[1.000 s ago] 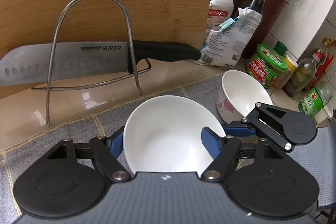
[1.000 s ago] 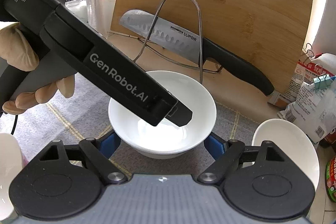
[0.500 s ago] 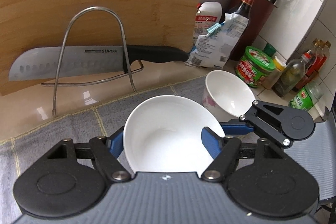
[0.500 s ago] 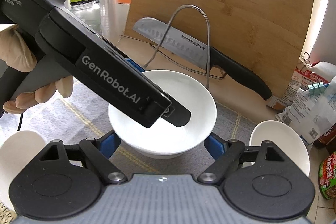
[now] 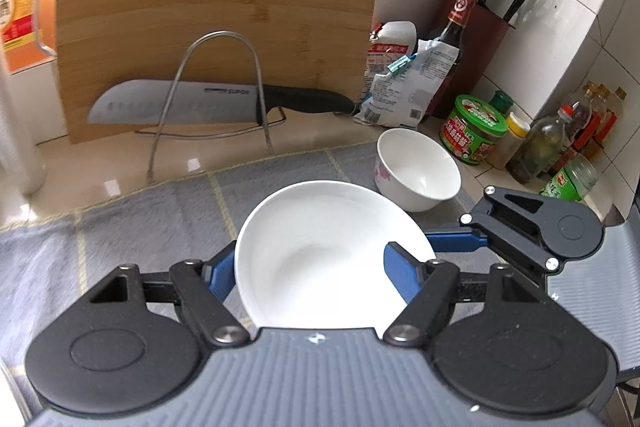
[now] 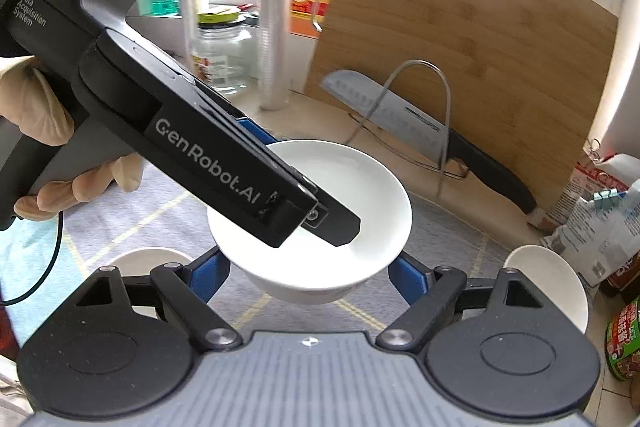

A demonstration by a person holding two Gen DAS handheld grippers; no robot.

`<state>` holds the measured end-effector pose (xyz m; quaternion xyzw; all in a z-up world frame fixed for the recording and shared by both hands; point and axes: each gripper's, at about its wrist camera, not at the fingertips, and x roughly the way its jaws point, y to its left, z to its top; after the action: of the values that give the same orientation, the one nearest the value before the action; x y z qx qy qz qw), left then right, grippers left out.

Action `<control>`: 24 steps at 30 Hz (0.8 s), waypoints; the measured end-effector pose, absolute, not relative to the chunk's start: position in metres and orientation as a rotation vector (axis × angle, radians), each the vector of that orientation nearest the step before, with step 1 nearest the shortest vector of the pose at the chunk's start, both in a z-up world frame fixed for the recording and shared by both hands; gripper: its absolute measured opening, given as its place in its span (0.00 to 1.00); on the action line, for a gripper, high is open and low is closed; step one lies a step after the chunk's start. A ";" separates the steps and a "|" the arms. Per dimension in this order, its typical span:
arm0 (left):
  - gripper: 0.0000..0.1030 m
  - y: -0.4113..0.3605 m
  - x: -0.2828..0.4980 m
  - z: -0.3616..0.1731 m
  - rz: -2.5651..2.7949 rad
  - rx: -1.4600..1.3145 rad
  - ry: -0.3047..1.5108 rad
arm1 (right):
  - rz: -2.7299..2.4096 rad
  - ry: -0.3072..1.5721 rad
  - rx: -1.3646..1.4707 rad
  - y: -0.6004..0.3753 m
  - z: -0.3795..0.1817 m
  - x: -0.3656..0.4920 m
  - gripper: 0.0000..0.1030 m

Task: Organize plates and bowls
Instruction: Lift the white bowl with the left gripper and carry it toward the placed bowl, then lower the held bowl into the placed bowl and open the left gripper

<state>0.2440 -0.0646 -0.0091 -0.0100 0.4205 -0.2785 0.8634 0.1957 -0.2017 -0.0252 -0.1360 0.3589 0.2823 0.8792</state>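
— Above the grey mat, just in front of the bamboo cutting board, what do the two claws have?
— Both bear on one plain white bowl. The left claw is closed on it, blue pads on opposite sides of the rim, bowl tipped toward the camera. The right claw straddles its underside, a blue finger at each side; whether those pads press or merely flank it cannot be told.
— Where is the bowl, relative to the board?
— Nearer the viewer than the board and the wire rack with the knife, and it looks clear of the mat, though contact beneath it is hidden.
— How are the hands posed?
— A gloved hand wraps the left tool's grip at the left edge of the right wrist view; that tool slopes down across the picture to the bowl. Both claws point downward at a slant toward the board.
— What does one view show that the other lacks?
— The left wrist view shows a flowered bowl to the right of the board, jars and sauce bottles beyond it, and a dark knife block by the tiles. The right wrist view alone shows the hand, a glass jar left of the board, and another white bowl low at the left.
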 end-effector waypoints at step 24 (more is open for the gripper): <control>0.72 -0.027 0.161 -0.004 -0.510 -0.058 0.898 | 0.699 0.775 -0.283 -0.170 -0.022 0.133 0.87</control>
<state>0.1605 -0.0274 -0.0042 -0.0279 0.4292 -0.2438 0.8693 0.1326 -0.1705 -0.0225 -0.1347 0.3688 0.3329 0.8573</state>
